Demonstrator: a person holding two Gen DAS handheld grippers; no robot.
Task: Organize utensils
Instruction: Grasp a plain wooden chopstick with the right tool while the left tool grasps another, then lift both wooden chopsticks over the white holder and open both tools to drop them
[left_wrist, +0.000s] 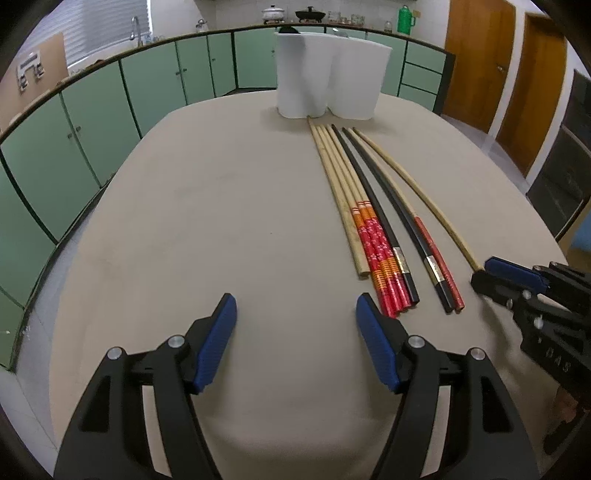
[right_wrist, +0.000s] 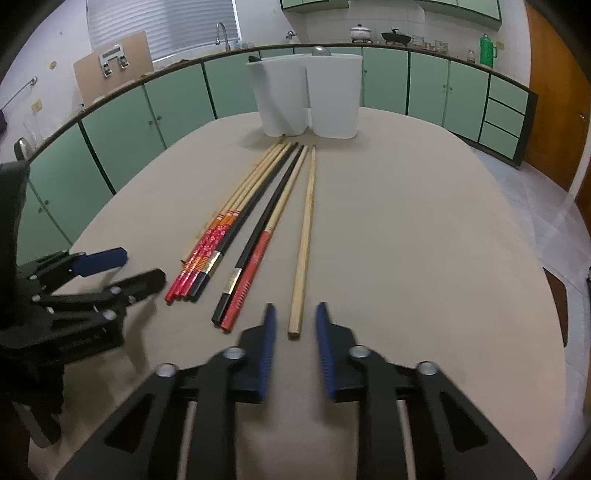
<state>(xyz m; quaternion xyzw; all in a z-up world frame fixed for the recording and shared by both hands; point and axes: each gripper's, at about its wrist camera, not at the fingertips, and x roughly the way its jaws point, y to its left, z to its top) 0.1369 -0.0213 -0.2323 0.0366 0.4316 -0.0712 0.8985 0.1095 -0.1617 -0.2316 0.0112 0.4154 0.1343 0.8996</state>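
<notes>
From the left wrist, the left gripper (left_wrist: 295, 299) hangs over bare table (left_wrist: 207, 221) with its jaws wide apart and nothing between them, its right pad just beside the red ends of the bundled chopsticks (left_wrist: 369, 221). These lie side by side, tips toward the white holder (left_wrist: 332, 74); its contents are hidden apart from a dark tip above the rim. At the frame's right edge the right gripper (left_wrist: 484, 273), partly cut off, looks clamped on the near end of the lone pale chopstick (left_wrist: 417, 188). From the right wrist, that gripper's fingers (right_wrist: 267, 332) are smeared by blur, showing a gap either side of the stick's end, so the grip is hard to confirm here. The left gripper (right_wrist: 144, 266) sits spread at left.
</notes>
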